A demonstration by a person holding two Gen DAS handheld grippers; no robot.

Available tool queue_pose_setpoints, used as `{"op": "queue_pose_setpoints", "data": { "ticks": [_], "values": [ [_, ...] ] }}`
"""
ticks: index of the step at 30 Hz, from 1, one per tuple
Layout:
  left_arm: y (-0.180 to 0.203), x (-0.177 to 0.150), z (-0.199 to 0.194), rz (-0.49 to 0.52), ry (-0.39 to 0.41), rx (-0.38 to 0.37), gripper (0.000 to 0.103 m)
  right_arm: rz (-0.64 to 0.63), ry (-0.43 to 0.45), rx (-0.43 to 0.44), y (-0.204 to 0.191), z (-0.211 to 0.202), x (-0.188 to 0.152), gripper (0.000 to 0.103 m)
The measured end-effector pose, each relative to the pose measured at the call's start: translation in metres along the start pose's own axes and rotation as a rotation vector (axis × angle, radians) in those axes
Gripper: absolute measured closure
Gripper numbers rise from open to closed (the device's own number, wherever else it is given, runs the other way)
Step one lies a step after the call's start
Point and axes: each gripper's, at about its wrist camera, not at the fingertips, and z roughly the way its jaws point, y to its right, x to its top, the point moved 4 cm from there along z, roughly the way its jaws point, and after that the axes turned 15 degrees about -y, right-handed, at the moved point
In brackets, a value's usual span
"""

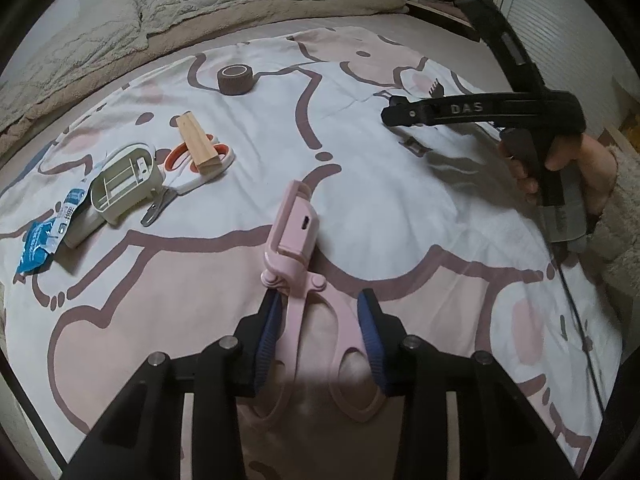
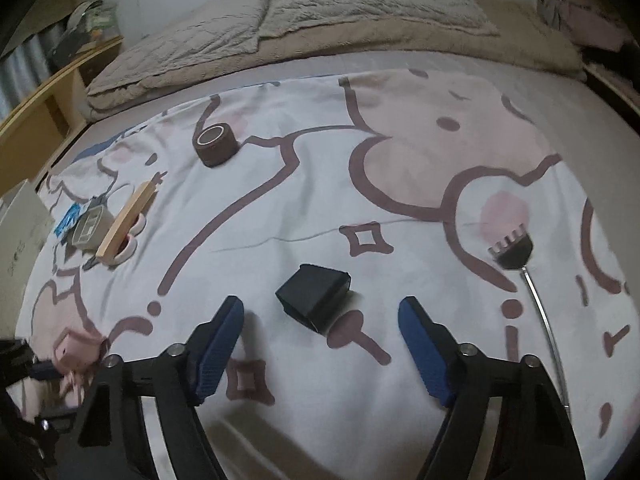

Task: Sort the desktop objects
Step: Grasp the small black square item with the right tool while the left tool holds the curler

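1. The left gripper (image 1: 320,344) is clenched on a pink tool (image 1: 298,280): its blue pads (image 1: 269,332) press the two loop handles, and the tool's boxy head points away, up the sheet (image 1: 400,208).
2. The right gripper (image 2: 320,344) is released, nothing between its fingers (image 2: 218,344). A black box (image 2: 314,294) lies just beyond the fingertips, roughly centred in the gap, its long axis running near-right to far-left, skewed to the fingers' line.
3. That box is probably the next pick, and the right hand is plainly the nearer; the wrist would need a roll to square up.
4. Right of it lies a back scratcher (image 2: 514,250), its handle running toward the near side.
5. Far left sits a pile: wood block (image 1: 198,140), scissors (image 1: 206,166), white case (image 1: 122,182), blue packet (image 1: 42,246).
6. Farthest, a brown tape roll (image 1: 237,77) stands alone.
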Motion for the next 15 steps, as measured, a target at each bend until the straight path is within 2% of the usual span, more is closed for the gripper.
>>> {"op": "queue_pose_setpoints", "data": {
  "ticks": [2, 4, 5, 9, 15],
  "values": [
    [-0.0011, 0.0006, -0.0004, -0.009, -0.001, -0.009, 0.064, 0.012, -0.006, 0.002, 0.0004, 0.0030, 0.0026, 0.036],
    [-0.0028, 0.0011, -0.0002, -0.024, -0.004, -0.022, 0.065, 0.018, -0.002, -0.003, 0.0004, 0.0038, 0.0057, 0.042],
    [-0.0034, 0.0016, 0.0000, -0.032, -0.005, -0.028, 0.065, 0.021, -0.002, -0.006, 0.0011, 0.0039, 0.0063, 0.049],
    [-0.0066, 0.0055, 0.0028, -0.092, -0.026, -0.051, 0.065, 0.035, -0.007, -0.012, 0.0039, 0.0062, 0.0089, 0.066],
    [-0.0093, 0.0092, 0.0027, -0.167, -0.051, -0.073, 0.067, 0.011, 0.000, -0.020, 0.0001, 0.0030, 0.0063, 0.068]
  ]
}}
